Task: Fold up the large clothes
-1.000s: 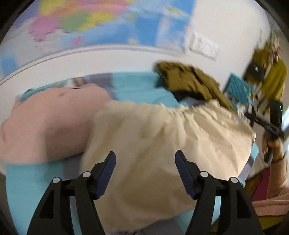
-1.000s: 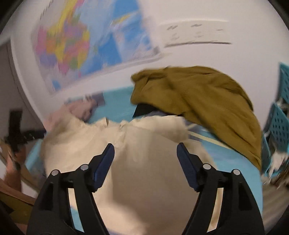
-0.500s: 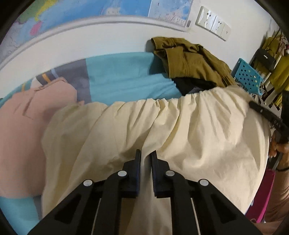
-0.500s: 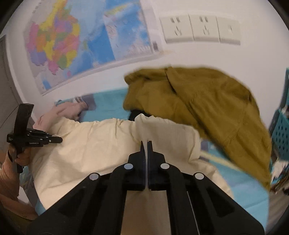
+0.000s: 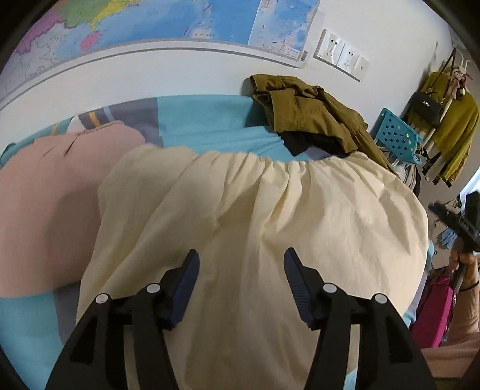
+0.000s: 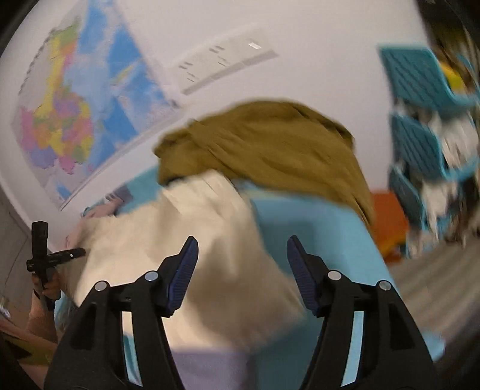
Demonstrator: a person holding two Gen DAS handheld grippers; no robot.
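Bed (image 5: 210,120) in turquoise sheet along the white wall, map (image 5: 180,21) pinned above. Cream garment (image 5: 255,216) spread wide over the near half of the bed, gathered edge toward the wall, one side hanging off the near edge. Pink garment (image 5: 45,195) at the left end, partly under the cream one. Olive garment (image 5: 306,114) heaped at the far right corner against the wall, over something dark. Blue basket (image 5: 396,135) past the bed's right end.

Left gripper (image 5: 241,279) above the cream garment near the front edge, jaws just parted, apart now, cloth below them but not pinched. Right gripper (image 6: 241,270) likewise just parted and released, over the garment's right part and the sheet; view blurred. Each gripper in a hand (image 5: 463,264).
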